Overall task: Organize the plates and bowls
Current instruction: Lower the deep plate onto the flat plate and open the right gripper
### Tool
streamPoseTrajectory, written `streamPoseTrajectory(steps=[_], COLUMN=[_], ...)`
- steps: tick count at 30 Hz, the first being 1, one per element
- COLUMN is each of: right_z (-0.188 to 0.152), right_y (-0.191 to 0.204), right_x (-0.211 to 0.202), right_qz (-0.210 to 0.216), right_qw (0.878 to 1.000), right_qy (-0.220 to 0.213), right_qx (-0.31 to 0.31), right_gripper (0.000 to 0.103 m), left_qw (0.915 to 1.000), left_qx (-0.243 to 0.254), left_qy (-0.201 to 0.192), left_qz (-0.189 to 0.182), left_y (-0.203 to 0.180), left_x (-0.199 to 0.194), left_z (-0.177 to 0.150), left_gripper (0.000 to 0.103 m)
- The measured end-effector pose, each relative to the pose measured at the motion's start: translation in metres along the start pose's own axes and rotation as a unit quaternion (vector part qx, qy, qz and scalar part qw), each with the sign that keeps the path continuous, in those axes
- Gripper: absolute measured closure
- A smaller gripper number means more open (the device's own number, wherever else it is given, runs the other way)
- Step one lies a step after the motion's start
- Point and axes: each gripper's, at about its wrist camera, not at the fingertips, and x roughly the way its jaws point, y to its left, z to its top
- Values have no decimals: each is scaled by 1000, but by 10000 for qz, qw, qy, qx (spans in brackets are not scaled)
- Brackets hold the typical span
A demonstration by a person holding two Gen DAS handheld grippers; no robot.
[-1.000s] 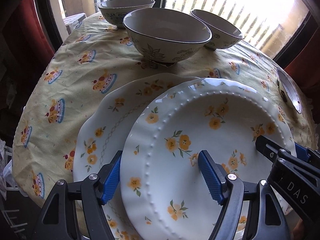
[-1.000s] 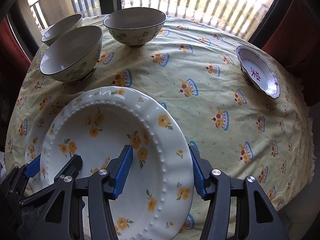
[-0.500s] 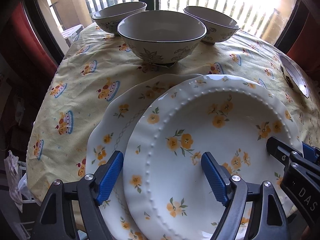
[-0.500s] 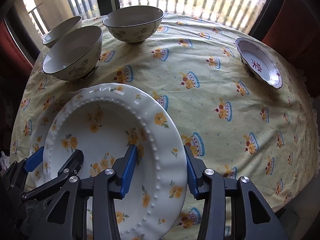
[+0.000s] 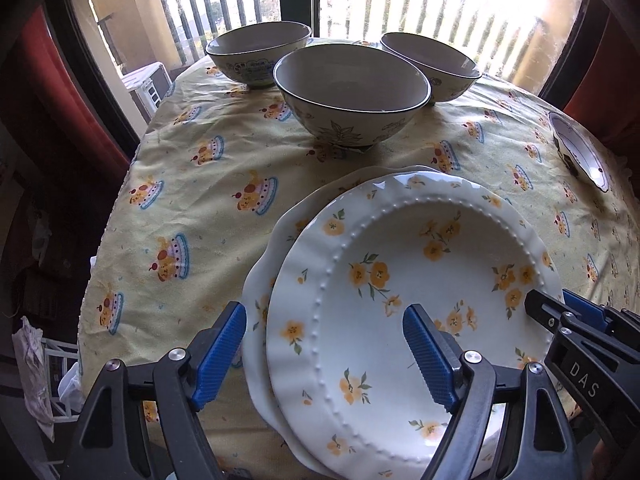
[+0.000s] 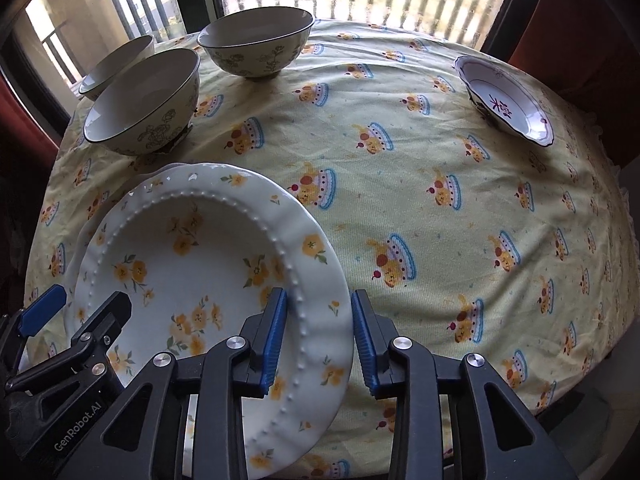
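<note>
Stacked just ahead of both tools: a beaded yellow-flower plate (image 5: 404,280) resting on a larger scalloped plate (image 5: 260,280), of which only the left rim shows. Left hand-held gripper (image 5: 326,350) spread wide, blue pads (image 5: 218,354) straddling the left edges of the stack — one pad outside both rims, the other over the upper plate's well, neither visibly pressing. Right hand-held gripper (image 6: 318,334) also spread, straddling the beaded plate's right rim; inner pad (image 6: 274,336) close against the beading, outer pad just clear of the edge, contact not certain. Beyond the left hand-held gripper, three leaf-patterned bowls: nearest bowl (image 5: 352,96) dead ahead, a second bowl (image 5: 258,54) behind to its left, a third bowl (image 5: 432,66) behind to its right — clustered but apart. Far ahead-right of the right hand-held gripper, well apart from the rest, a small purple-rimmed dish (image 6: 506,100). Underneath everything, a surface (image 6: 400,168) draped in a yellow cupcake-print cloth.
</note>
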Motion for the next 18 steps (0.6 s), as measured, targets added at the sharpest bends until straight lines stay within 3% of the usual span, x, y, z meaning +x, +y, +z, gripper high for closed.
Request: streamPoseTrajectory(steps=[6,15,17,18], right_z=[-7,-5,-4,-3], right_y=[16,13,13,12], right_x=[3,-9,-19,-25], right_qz=[-95,-49,23,28], right_qw=[9999,9999,9996,9994], right_qy=[12,-123,-261,-328], right_qx=[-127,102,96,110], right_gripper=[66,64,61,54], left_qw=[9999,9994,9989,9987], left_qx=[-65,245,351,394], left_qy=[96,-42,-65,-102], left_qz=[12,-232,-293,-302], left_y=[11,3,-2,-4], left_x=[4,-10,-14,-18], left_z=[-5,1,3,4], left_gripper=[21,18,18,17])
